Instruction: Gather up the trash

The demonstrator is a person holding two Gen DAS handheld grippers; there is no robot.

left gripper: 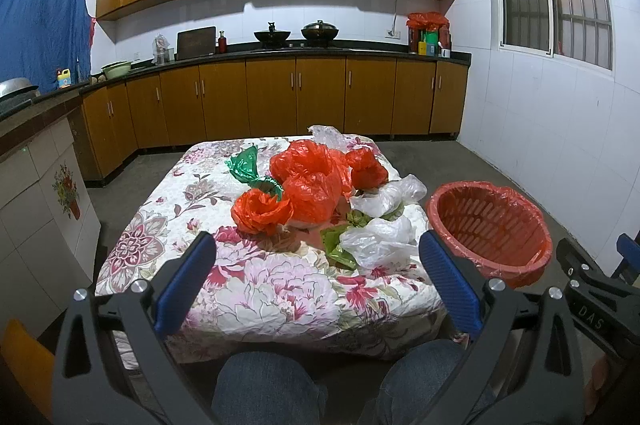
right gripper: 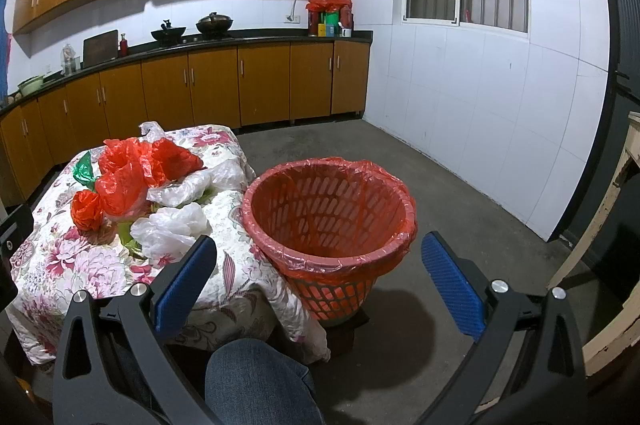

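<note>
A heap of crumpled plastic bags lies on the floral tablecloth (left gripper: 256, 289): red bags (left gripper: 308, 181) (right gripper: 128, 181), white bags (left gripper: 380, 237) (right gripper: 172, 229) and green bags (left gripper: 246, 165) (right gripper: 85, 171). A red mesh basket (left gripper: 490, 229) (right gripper: 332, 221), lined with a red bag and with nothing inside, stands right of the table. My left gripper (left gripper: 316, 265) is open over the near part of the table, short of the heap. My right gripper (right gripper: 320, 265) is open in front of the basket, nothing between its fingers.
The person's jeans-clad knees (left gripper: 272, 385) (right gripper: 256, 381) sit under the table's near edge. Kitchen cabinets (left gripper: 296, 97) line the back wall, with bare concrete floor (right gripper: 460, 193) right of the basket. A pale wooden frame (right gripper: 612, 265) stands at far right.
</note>
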